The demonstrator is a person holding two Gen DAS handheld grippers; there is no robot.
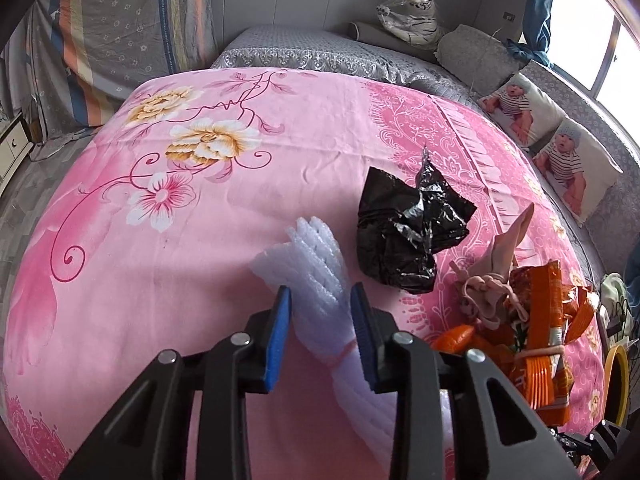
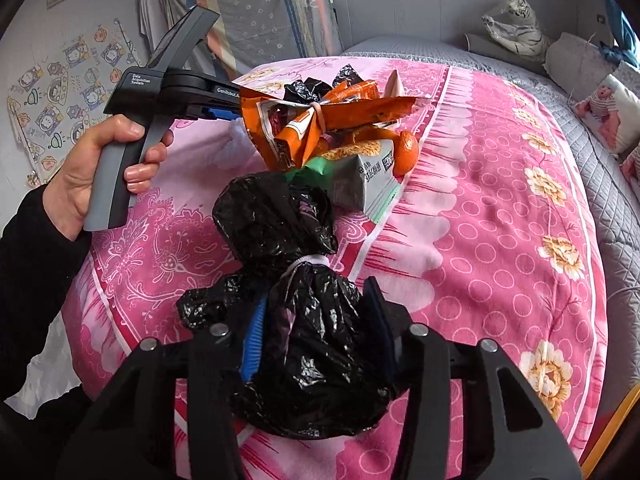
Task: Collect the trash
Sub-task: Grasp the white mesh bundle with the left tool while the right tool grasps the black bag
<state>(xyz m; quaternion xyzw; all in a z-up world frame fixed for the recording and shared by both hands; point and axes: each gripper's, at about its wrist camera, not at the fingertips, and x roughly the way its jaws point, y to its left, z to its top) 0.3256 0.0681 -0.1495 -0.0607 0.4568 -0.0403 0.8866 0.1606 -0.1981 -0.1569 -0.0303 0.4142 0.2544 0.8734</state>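
Observation:
My left gripper (image 1: 320,300) is closed around a white foam sleeve (image 1: 316,268) tied with a pink band, over the pink bedspread (image 1: 160,260). A crumpled black plastic bag (image 1: 408,232) lies just to its right. Orange snack wrappers (image 1: 540,344) and a beige cloth piece (image 1: 496,276) lie at the right. My right gripper (image 2: 316,320) is shut on a tied black trash bag (image 2: 296,280). Beyond it lie orange wrappers (image 2: 320,120), a grey carton (image 2: 368,180) and a tangerine (image 2: 408,152). The left gripper also shows in the right wrist view (image 2: 224,114), in a hand.
The bed's grey quilt (image 1: 320,48) carries a plush tiger (image 1: 416,16), a grey pillow (image 1: 476,48) and two baby-print cushions (image 1: 552,136). A window (image 1: 600,20) is at the right. A yellow rim (image 1: 616,376) shows beyond the bed's right edge.

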